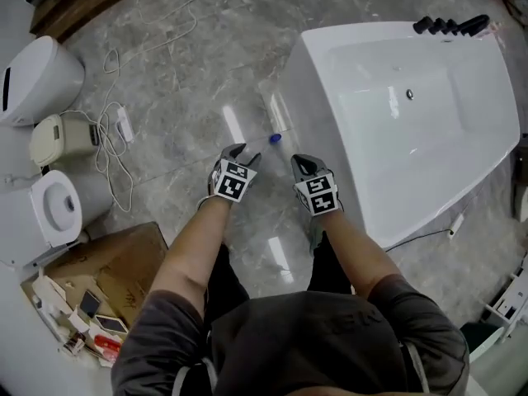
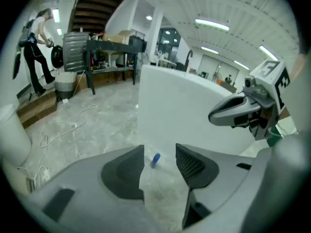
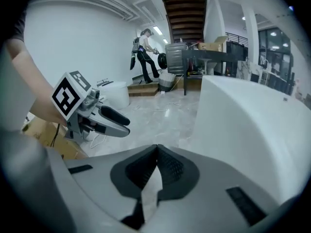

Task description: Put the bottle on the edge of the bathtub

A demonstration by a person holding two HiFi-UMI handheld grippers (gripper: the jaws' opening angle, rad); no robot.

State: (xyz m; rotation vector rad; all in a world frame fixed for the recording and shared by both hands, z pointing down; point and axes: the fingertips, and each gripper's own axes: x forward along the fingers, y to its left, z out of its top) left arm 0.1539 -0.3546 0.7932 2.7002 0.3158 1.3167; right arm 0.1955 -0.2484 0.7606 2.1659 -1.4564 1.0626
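A clear plastic bottle (image 1: 279, 115) with a blue cap (image 1: 275, 139) lies on the marble floor against the side of the white bathtub (image 1: 346, 163). Both grippers hang in the air above the floor, short of the bottle. My left gripper (image 1: 247, 153) is open with nothing between its jaws; in the left gripper view (image 2: 160, 152) the blue cap (image 2: 155, 159) shows on the floor through the gap, far below. My right gripper (image 1: 301, 162) is shut and empty, its pads meeting at the tips (image 3: 156, 149). It hangs beside the tub's near wall (image 3: 243, 125).
Two white toilets (image 1: 37, 77) (image 1: 58, 206) and loose cables (image 1: 111, 134) lie at the left. A cardboard box (image 1: 115, 262) with small items sits near my left side. Black taps (image 1: 450, 25) stand on the tub's far rim. A person (image 3: 143, 57) stands far off by steps.
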